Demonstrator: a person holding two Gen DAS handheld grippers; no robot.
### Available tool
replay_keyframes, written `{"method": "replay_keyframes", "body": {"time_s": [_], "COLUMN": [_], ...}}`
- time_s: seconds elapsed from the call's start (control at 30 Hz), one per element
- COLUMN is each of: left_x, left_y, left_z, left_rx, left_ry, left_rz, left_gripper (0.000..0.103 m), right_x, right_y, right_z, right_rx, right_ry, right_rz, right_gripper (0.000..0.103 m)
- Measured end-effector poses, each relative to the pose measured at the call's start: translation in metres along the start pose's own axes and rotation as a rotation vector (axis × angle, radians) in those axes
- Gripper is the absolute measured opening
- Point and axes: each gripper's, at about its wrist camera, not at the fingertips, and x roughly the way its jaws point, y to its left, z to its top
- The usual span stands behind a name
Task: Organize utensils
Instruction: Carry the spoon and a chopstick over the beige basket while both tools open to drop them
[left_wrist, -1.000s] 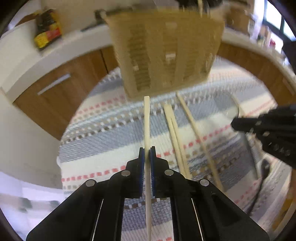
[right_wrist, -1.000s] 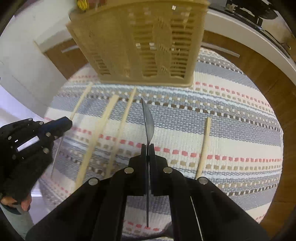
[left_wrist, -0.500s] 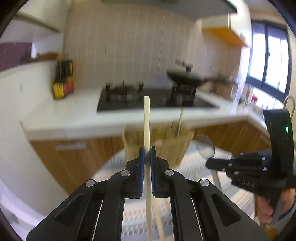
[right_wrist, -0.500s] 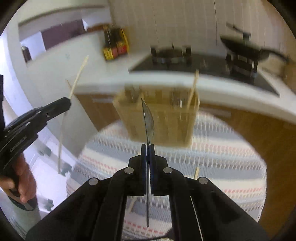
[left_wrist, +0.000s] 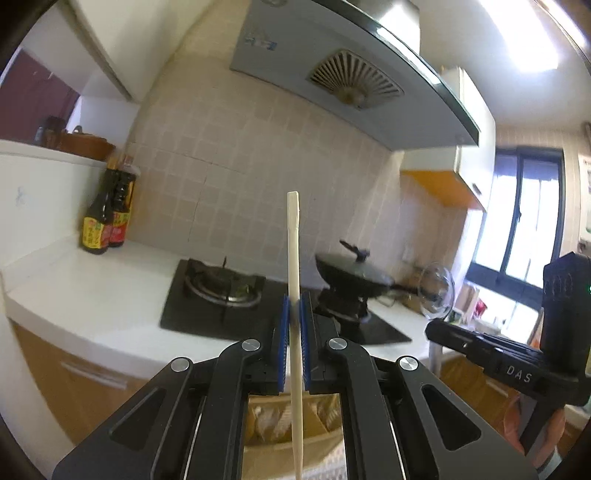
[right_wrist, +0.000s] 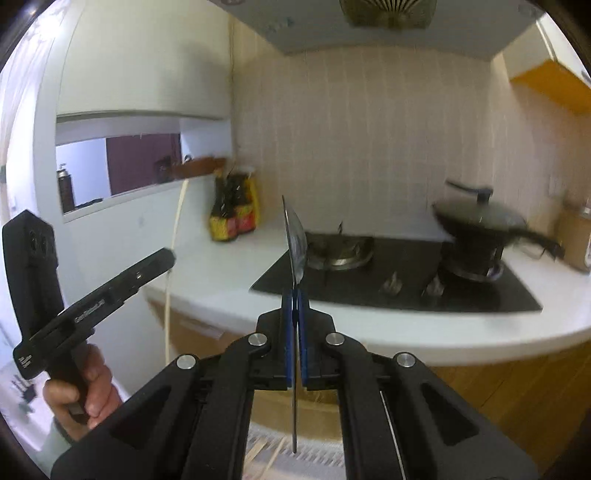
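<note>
Two grippers are raised, each clamping one utensil. Left gripper: blue pads closed on a pale chopstick, held upright. The stick passes between the pads; its blunt end stands well above the fingertips and its thin end runs down past the bottom edge of the left view. Right gripper: pads closed on the handle of a metal spoon, bowl uppermost and seen edge-on, handle hanging straight down between the fingers. Below the left gripper, between its arms, part of a tan basket is visible, with striped cloth under it. Beyond both grippers lie a white counter, a black stove, a lidded wok and sauce bottles. Loose chopsticks lie on the cloth beneath the right gripper.
</note>
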Motion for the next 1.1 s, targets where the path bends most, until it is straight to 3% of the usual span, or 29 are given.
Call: {"method": "replay_keyframes", "body": {"time_s": [0.13,0.27,0.43,0.67,0.83,0.9,1.0,1.03,1.07,1.1], "left_x": [0.027,0.052,0.068,0.084,0.085,0.081,0.071,0.068,0.061,0.055], "left_y": [0.008,0.017,0.026,0.035,0.043,0.046,0.047,0.046,0.046,0.045], "left_z": [-0.008,-0.024,-0.042,-0.061,-0.076,-0.08,-0.081,-0.081,-0.08,-0.079], "left_rx": [0.012,0.017,0.031,0.059,0.054,0.044,0.043,0.044,0.04,0.036], "left_ry": [0.0,-0.005,-0.044,-0.037,-0.012,0.001,0.022,0.029,0.038,0.04], "left_rz": [0.044,0.103,0.166,0.191,0.158,0.158,0.159,0.15,0.136,0.131], "left_gripper": [0.004,0.004,0.004,0.004,0.005,0.016,0.024,0.028,0.033,0.039], "right_x": [0.028,0.059,0.089,0.113,0.112,0.105,0.092,0.088,0.079,0.073], "right_y": [-0.012,-0.028,-0.042,-0.064,-0.066,-0.068,-0.071,-0.071,-0.072,-0.072], "right_z": [-0.003,-0.018,-0.041,-0.064,-0.074,-0.078,-0.083,-0.084,-0.086,-0.088], "right_rx": [-0.027,-0.022,0.01,0.05,0.061,0.072,0.095,0.102,0.111,0.114], "right_ry": [-0.034,-0.059,-0.046,-0.033,-0.014,-0.006,0.007,0.008,0.009,0.012], "right_rz": [-0.025,0.042,0.066,0.05,0.066,0.064,0.054,0.053,0.051,0.049], "right_gripper": [0.002,0.002,0.002,0.002,0.003,0.005,0.029,0.05,0.056,0.056]}}
